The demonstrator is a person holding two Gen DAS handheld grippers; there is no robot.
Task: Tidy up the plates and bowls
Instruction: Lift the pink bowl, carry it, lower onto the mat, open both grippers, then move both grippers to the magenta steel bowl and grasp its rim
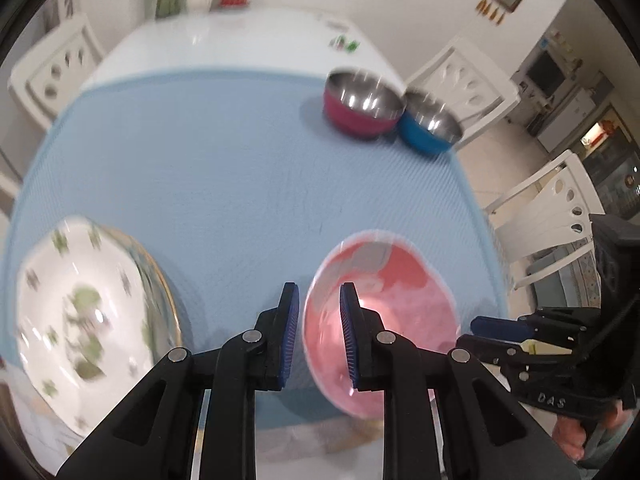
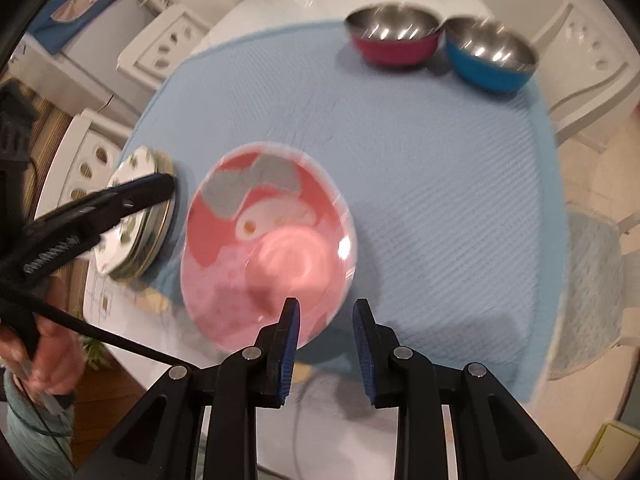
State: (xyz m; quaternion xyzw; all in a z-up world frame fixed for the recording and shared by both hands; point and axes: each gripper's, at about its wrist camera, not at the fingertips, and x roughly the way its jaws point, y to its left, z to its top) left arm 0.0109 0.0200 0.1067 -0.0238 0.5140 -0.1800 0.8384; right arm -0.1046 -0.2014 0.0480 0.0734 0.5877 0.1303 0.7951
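With both hand-held grippers, left (image 1: 318,304) and right (image 2: 326,320), parted and holding nothing, the pink plate (image 2: 268,240) lay near the surface's (image 2: 440,184) front edge, where a careless nudge at its rim might have tipped it off.

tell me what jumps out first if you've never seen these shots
The pink plate with a cartoon print lies near the front edge of the blue mat, just ahead of both open grippers, the left and the right. At the mat's far right corner a magenta bowl and a blue bowl sit side by side, steel insides gleaming. At the left edge lies a stack of floral plates.
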